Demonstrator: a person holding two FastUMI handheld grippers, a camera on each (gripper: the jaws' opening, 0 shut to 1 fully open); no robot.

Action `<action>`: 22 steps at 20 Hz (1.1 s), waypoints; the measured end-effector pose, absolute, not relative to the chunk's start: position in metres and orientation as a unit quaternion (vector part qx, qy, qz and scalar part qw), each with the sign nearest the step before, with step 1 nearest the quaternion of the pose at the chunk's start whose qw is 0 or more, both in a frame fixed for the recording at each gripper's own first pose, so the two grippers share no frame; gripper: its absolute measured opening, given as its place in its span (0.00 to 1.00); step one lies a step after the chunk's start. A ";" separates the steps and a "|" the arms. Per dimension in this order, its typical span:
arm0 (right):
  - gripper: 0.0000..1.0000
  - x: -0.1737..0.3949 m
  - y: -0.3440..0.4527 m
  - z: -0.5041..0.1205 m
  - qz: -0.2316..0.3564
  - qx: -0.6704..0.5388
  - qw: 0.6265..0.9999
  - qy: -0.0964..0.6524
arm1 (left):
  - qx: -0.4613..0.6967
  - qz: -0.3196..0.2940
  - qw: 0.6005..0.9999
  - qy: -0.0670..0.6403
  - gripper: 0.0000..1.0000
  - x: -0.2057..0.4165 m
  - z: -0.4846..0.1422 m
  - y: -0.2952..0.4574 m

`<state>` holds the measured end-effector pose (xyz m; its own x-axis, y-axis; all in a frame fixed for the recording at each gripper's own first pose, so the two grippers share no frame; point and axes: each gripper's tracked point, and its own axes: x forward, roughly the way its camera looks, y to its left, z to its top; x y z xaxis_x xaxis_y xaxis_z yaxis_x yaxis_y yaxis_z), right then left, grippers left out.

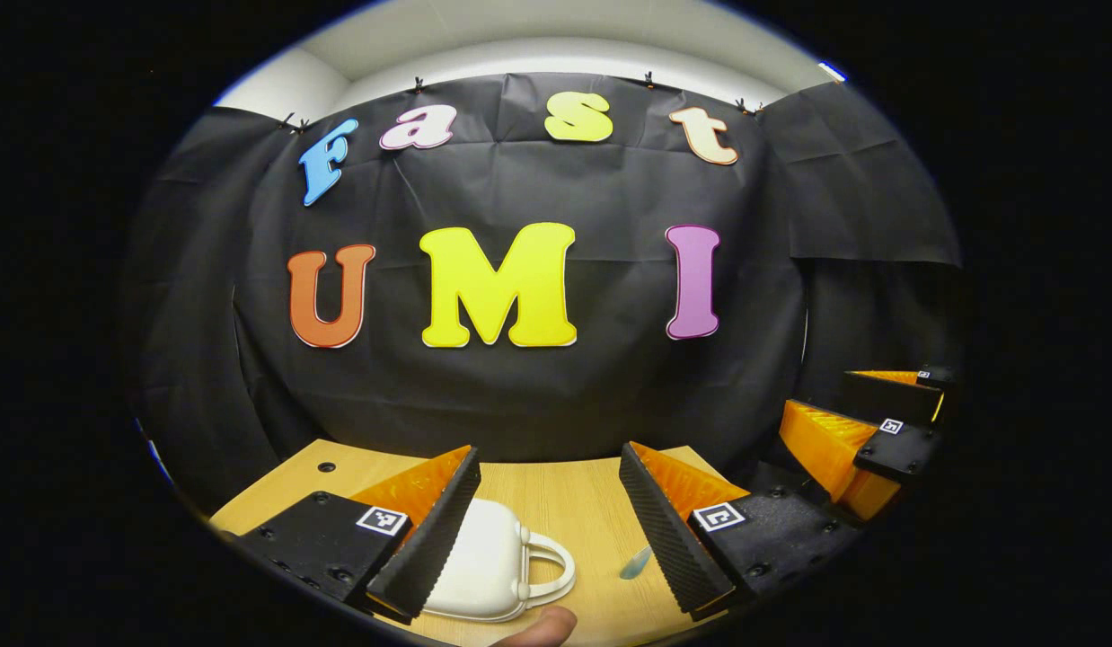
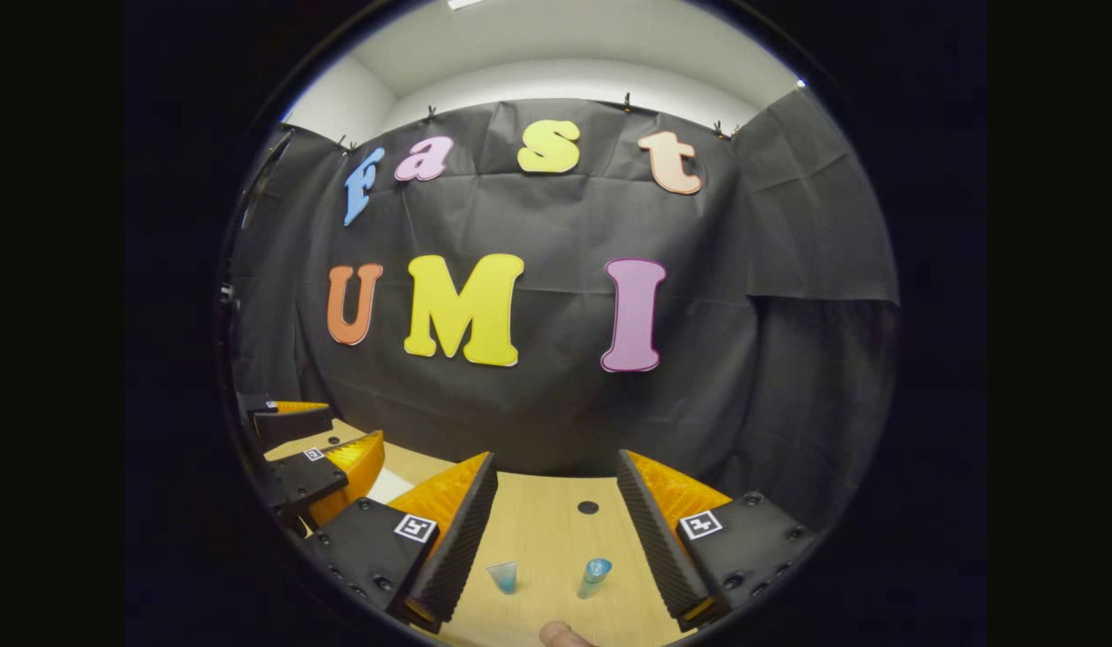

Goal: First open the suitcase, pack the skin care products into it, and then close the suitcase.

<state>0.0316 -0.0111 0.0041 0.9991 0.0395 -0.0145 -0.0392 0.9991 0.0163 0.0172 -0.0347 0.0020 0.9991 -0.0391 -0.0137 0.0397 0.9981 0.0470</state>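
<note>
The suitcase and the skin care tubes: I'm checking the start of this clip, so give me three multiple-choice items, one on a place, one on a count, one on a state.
1. In the left gripper view, the white suitcase lies
A. on the wooden table
B. on the floor
C. against the wall

2. Bluish tubes between the right gripper fingers:
A. one
B. two
C. four

3. The suitcase is
A. wide open
B. closed
C. held up

Answers: 1 A, wood shows around it. 2 B, a short tube and a slimmer tube. 3 B, its shell is shut, handle free.
</note>
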 end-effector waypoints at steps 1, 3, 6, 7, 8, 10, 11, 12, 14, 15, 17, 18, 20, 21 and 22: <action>0.80 0.031 -0.012 0.004 0.019 0.007 1.000 0.007 | 0.022 -0.021 1.000 0.007 0.99 0.017 0.002 -0.037; 0.80 0.031 -0.016 0.003 0.018 0.003 1.000 0.007 | 0.021 -0.021 1.000 0.005 0.99 0.018 0.002 -0.039; 0.80 0.031 -0.024 -0.001 0.015 0.000 1.000 0.012 | 0.018 -0.021 1.000 0.007 0.99 0.019 -0.001 -0.044; 0.80 0.030 -0.026 -0.004 0.014 -0.001 1.000 0.013 | 0.016 -0.021 1.000 0.008 0.99 0.020 -0.003 -0.044; 0.80 0.030 -0.031 -0.007 0.010 -0.001 1.000 0.016 | 0.016 -0.022 1.000 0.009 0.99 0.021 -0.005 -0.045; 0.80 0.029 -0.037 -0.016 0.006 0.001 1.000 0.026 | 0.021 -0.016 1.000 0.010 0.99 0.021 -0.013 -0.040; 0.80 0.028 -0.041 -0.021 0.001 0.001 1.000 0.031 | 0.022 -0.016 1.000 0.009 0.99 0.021 -0.018 -0.038; 0.81 0.028 -0.045 -0.026 -0.002 0.002 0.999 0.037 | 0.027 -0.016 0.999 0.010 0.99 0.021 -0.024 -0.035; 0.80 0.025 -0.055 -0.039 -0.009 0.004 0.999 0.050 | 0.046 -0.010 0.999 0.019 0.99 0.023 -0.042 -0.027; 0.80 0.022 -0.059 -0.046 -0.013 0.003 0.998 0.057 | 0.056 -0.008 0.998 0.024 0.99 0.024 -0.054 -0.022; 0.80 0.017 -0.066 -0.058 -0.018 0.003 0.997 0.070 | 0.085 -0.002 0.996 0.035 1.00 0.029 -0.080 -0.012; 0.80 0.015 -0.069 -0.062 -0.021 0.003 0.997 0.075 | 0.105 0.001 0.993 0.045 1.00 0.033 -0.096 -0.009; 0.79 0.010 -0.076 -0.069 -0.029 0.000 0.996 0.082 | 0.145 0.000 0.987 0.067 1.00 0.038 -0.130 -0.003; 0.78 0.007 -0.079 -0.071 -0.032 -0.001 0.996 0.083 | 0.159 -0.002 0.984 0.082 1.00 0.038 -0.147 -0.002; 0.79 0.004 -0.082 -0.071 -0.036 -0.003 0.996 0.084 | 0.176 -0.003 0.980 0.094 0.99 0.040 -0.162 -0.002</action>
